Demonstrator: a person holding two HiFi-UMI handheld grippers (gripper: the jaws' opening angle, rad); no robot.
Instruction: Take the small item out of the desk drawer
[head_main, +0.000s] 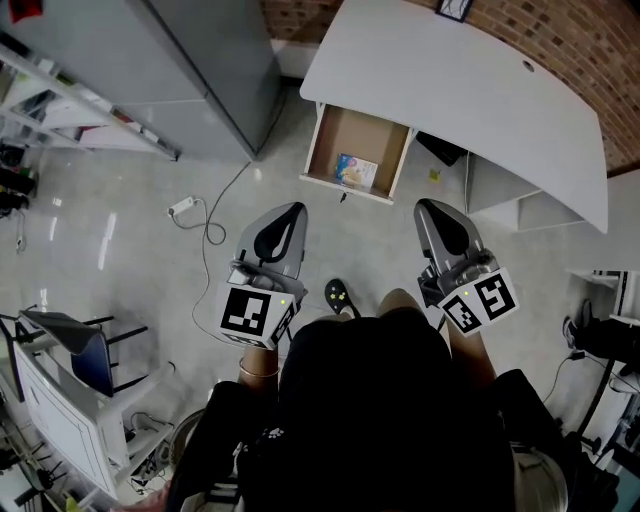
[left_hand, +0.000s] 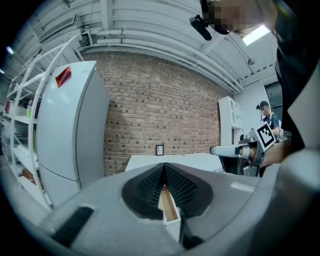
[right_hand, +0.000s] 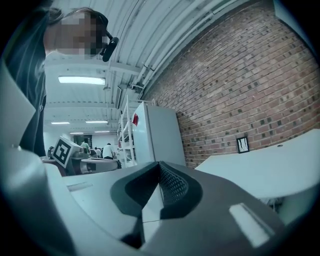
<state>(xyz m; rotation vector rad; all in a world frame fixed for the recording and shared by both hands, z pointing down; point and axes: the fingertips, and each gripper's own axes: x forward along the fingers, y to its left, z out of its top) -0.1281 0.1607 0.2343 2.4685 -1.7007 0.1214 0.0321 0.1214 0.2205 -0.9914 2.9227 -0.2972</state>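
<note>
At desk (head_main: 450, 90) front, drawer (head_main: 338, 130) open; small item (head_main: 357, 171) visible head view only.

A tall grey cabinet (head_main: 200, 70) stands far left, beside a brick wall (head_main: 600, 60). On the floor to its near side lies a white power strip (head_main: 181, 208) – its cable (head_main: 228, 195) looping rightward. Near left – a blue chair (head_main: 85, 355).

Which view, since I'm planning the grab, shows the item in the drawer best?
The head view: it looks down into the open drawer, where the item lies in plain sight. The left gripper view shows only a sliver of the drawer, no item. The right gripper view shows the desk, not the item.
</note>
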